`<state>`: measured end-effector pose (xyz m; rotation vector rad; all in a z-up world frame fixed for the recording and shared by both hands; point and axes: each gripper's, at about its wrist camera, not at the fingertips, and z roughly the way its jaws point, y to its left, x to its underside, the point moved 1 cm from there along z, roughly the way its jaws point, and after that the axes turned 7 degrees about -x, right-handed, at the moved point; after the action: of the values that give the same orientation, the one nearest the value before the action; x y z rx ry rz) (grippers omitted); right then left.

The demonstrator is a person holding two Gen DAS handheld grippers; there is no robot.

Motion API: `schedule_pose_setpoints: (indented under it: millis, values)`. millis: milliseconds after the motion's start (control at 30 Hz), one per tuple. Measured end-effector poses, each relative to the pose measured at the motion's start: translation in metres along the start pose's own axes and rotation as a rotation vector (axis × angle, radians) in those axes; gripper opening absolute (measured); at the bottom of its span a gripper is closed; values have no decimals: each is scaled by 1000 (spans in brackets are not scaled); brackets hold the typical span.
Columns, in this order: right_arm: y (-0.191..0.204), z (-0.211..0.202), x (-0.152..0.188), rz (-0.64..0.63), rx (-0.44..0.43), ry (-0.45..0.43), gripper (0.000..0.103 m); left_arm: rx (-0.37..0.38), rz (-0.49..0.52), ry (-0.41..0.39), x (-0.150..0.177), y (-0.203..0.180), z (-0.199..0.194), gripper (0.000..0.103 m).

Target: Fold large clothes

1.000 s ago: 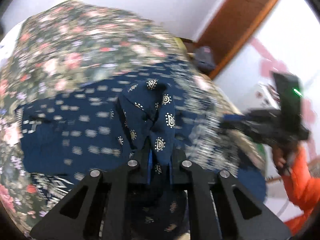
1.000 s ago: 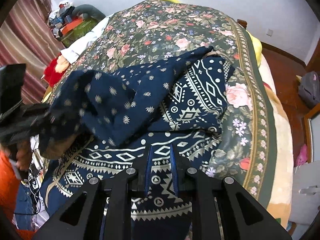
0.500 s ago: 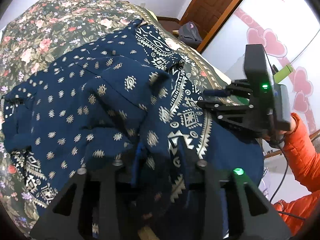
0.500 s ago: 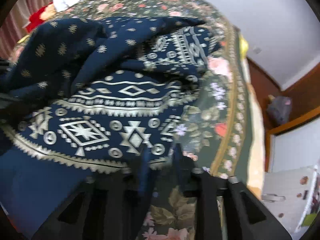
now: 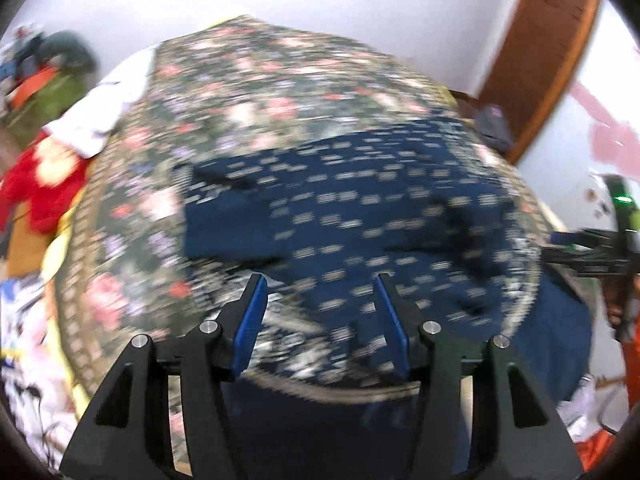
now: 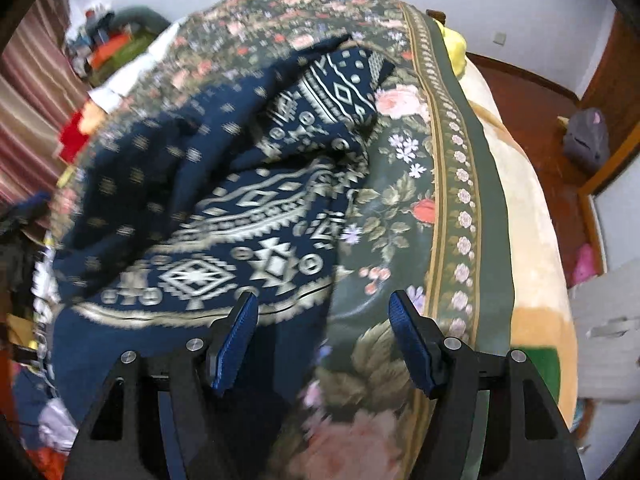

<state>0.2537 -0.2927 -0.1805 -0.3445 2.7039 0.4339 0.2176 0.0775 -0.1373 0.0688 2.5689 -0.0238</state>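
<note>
A large navy garment point(image 5: 360, 208) with pale dots and a white geometric border lies folded over on the floral bedspread point(image 5: 248, 80). In the right wrist view the garment point(image 6: 208, 208) is bunched, its border band near the bed's front edge. My left gripper point(image 5: 320, 280) hovers above the garment's near edge, its jaws opening, nothing between the blue pads. My right gripper point(image 6: 324, 296) hangs over the garment's right edge and the bedspread point(image 6: 404, 200), jaws opening, nothing pinched. The right gripper point(image 5: 580, 248) also shows at the right edge of the left wrist view.
Red and white clothes point(image 5: 44, 184) are piled at the bed's left side. A wooden door point(image 5: 540, 52) and a grey backpack point(image 6: 588, 140) on the wood floor stand to the right. A person's orange sleeve point(image 5: 632, 360) is at the far right.
Both grippers let go of the navy garment and their jaws spread. The lifted cloth has dropped flat onto the bed. The left view swung back toward the bed's far end.
</note>
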Motion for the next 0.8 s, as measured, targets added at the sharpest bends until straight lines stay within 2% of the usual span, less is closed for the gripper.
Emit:
schedule_pose_setpoints:
  millis: [167,367,500,600,800]
  values:
    - [19,-21,14,9,-48,-43,66,-76,-101,29,26,47,0,54]
    - [29,-17,35,17,-62,-28,66,-95,-173,122,76,78,17,56]
    - [21,-10,26,47,-57,-17,66,-110,-199,173,91,91,32,56]
    - [13,-5,4,80,-67,-25,66,-86,-225,172,83,98,42,56]
    - [-3,17,-60,132,-70,-56,66,-41,-293,137,19,109,77,56]
